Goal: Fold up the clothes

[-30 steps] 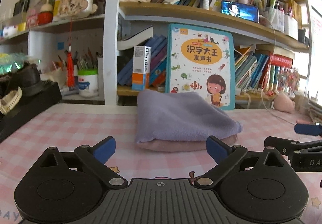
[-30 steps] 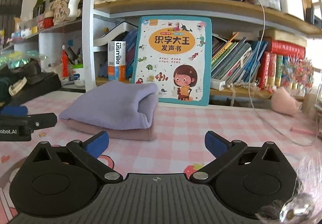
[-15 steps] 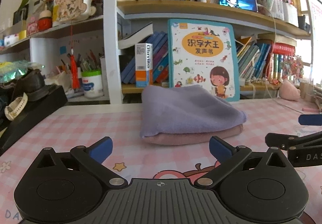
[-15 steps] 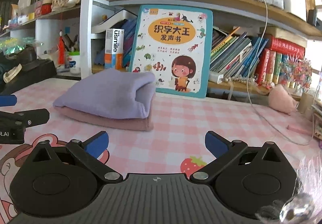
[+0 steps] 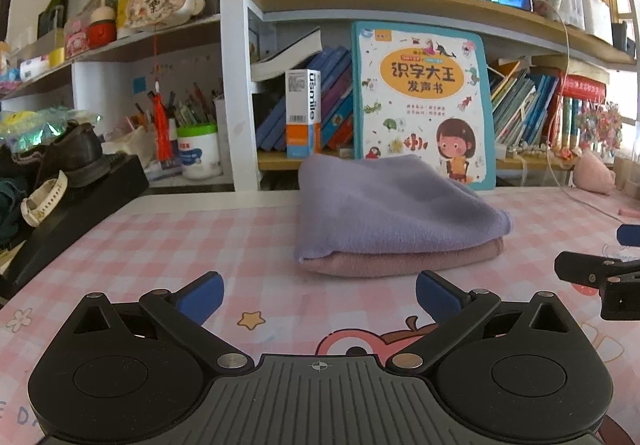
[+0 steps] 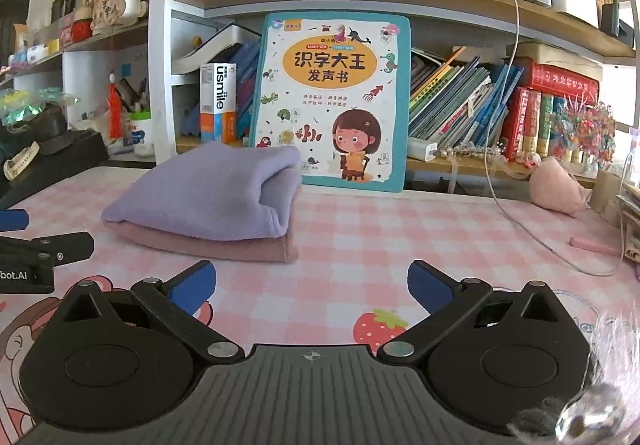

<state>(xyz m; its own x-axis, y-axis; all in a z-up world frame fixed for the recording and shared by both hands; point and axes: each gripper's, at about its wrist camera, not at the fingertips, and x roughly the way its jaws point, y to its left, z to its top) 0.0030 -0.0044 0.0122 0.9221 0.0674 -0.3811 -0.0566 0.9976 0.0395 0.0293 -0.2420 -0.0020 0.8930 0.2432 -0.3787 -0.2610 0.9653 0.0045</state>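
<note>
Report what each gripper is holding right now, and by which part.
Nothing is held. The left gripper and right gripper are both open and empty, short of the folded purple garment stacked on the pink garment.

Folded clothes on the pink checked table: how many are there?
2, in one stack: the purple garment lies on top and the pink garment lies under it, before the children's book. More may be hidden.

Two folded garments sit stacked on the pink-checked worktop (image 5: 168,245): a lavender fleece piece (image 5: 384,205) lies on top of a dusty-pink one (image 5: 400,263), whose edge shows beneath along the front. The lavender piece's rounded fold faces right, its layers visible in the right wrist view (image 6: 212,193). Both lie flat, untouched, in front of the bookshelf.
</note>
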